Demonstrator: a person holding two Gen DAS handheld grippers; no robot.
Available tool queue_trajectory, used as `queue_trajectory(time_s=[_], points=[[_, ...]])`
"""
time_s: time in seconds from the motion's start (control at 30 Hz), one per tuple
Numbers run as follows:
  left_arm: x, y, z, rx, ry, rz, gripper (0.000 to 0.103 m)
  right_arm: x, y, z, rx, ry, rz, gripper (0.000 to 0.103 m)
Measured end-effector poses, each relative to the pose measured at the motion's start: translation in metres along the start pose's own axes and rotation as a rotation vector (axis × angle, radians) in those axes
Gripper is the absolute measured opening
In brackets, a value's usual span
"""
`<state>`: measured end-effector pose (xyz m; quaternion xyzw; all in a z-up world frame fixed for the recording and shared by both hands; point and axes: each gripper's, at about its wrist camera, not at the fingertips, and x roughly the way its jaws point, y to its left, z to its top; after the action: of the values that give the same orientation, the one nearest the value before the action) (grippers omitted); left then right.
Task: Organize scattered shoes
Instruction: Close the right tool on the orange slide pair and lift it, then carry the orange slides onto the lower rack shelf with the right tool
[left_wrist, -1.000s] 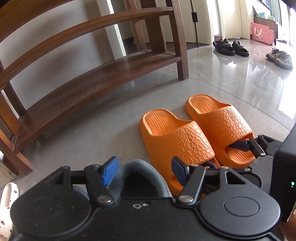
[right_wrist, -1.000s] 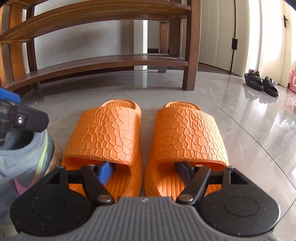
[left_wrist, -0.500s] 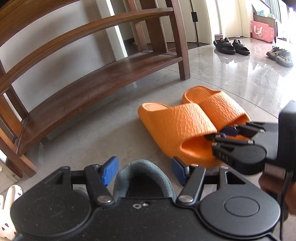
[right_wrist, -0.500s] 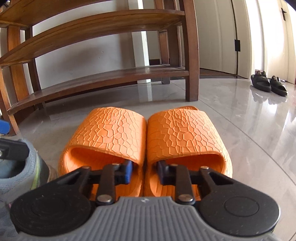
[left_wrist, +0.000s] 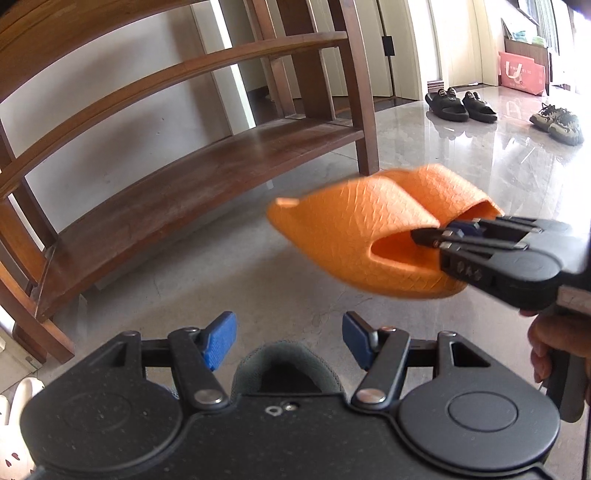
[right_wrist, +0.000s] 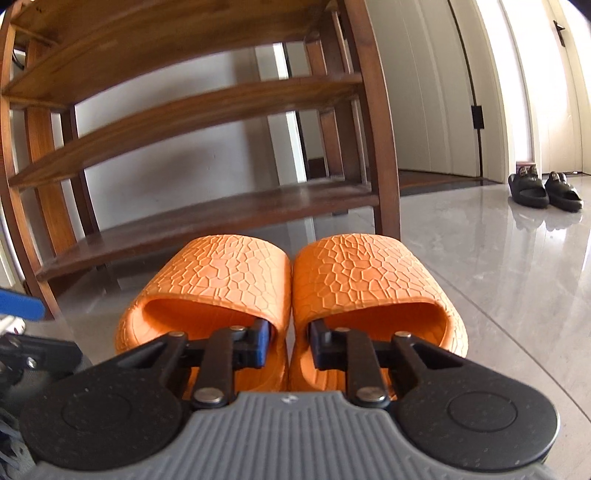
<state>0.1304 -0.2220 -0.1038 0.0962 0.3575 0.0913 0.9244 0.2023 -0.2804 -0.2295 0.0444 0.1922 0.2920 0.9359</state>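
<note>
Right gripper (right_wrist: 287, 345) is clamped on the orange slippers (right_wrist: 291, 280), one finger inside each strap, pinching the two inner walls together. The pair hangs clear of the floor (left_wrist: 258, 280), toes toward the wooden shoe rack (left_wrist: 192, 184) at 11 o'clock in the left wrist view. The gripper points slightly downward; a hand (left_wrist: 554, 350) wraps its handle at 4 o'clock.

Left gripper (left_wrist: 288, 341) tilts steeply down, blue pads apart on either side of a grey sneaker's (left_wrist: 286, 369) collar, not pressing it. Black sandals (left_wrist: 460, 105) sit well apart at 1 o'clock.
</note>
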Motion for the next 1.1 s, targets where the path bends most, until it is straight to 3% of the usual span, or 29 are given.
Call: queue_trajectory(time_s=[0.2, 0.37, 0.73, 1.1], points=[[-0.002, 0.002, 0.004, -0.01, -0.005, 0.006, 0.063, -0.004, -0.003, 0.03, -0.01, -0.082, 0.013, 0.025], [-0.004, 0.006, 0.007, -0.017, -0.003, 0.035, 0.063, 0.026, 0.004, 0.055, -0.109, -0.105, 0.053, 0.025], [0.01, 0.022, 0.031, -0.104, 0.012, 0.141, 0.063, 0.134, 0.012, 0.1, -0.15, -0.056, 0.085, 0.025], [0.04, 0.047, 0.051, -0.249, 0.054, 0.274, 0.063, 0.191, 0.01, 0.107, -0.138, -0.014, 0.117, 0.026]])
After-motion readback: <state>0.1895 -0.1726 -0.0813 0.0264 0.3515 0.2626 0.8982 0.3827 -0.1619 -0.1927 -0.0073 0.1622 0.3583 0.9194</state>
